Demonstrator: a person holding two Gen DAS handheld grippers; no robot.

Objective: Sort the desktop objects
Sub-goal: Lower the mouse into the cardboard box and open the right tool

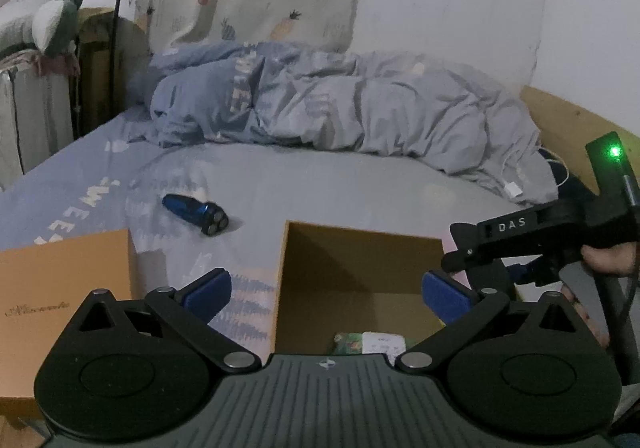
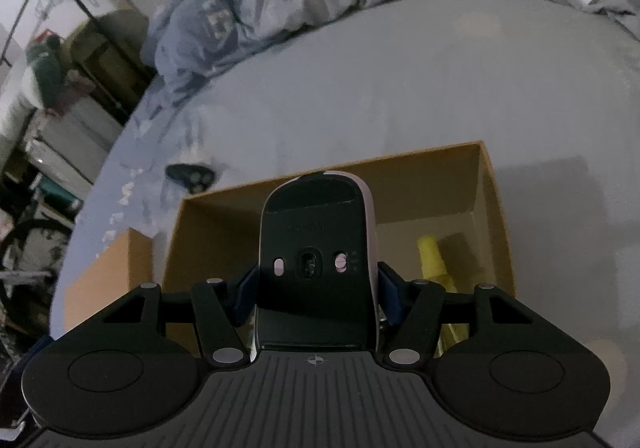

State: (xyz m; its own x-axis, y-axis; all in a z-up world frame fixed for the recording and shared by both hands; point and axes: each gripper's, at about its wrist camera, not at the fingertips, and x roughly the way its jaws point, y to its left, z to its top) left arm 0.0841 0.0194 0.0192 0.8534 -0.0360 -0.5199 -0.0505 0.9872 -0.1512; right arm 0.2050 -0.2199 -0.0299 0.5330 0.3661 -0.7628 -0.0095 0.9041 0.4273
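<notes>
Right gripper (image 2: 316,300) squeezes mouse (image 2: 316,248) belly-up over box (image 2: 496,208), ready to drop. Left gripper (image 1: 326,288) open, empty. Shaver (image 1: 196,213) at ten o'clock.

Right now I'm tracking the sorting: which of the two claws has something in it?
The right claw: its blue pads clamp a computer mouse, underside up, above the open cardboard box. The left claw gapes empty.

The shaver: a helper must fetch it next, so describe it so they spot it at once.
On the grey-blue bed sheet, look just beyond the open cardboard box, toward its left. The shaver lies there on its side, alone: shiny blue body, three round black heads.
</notes>
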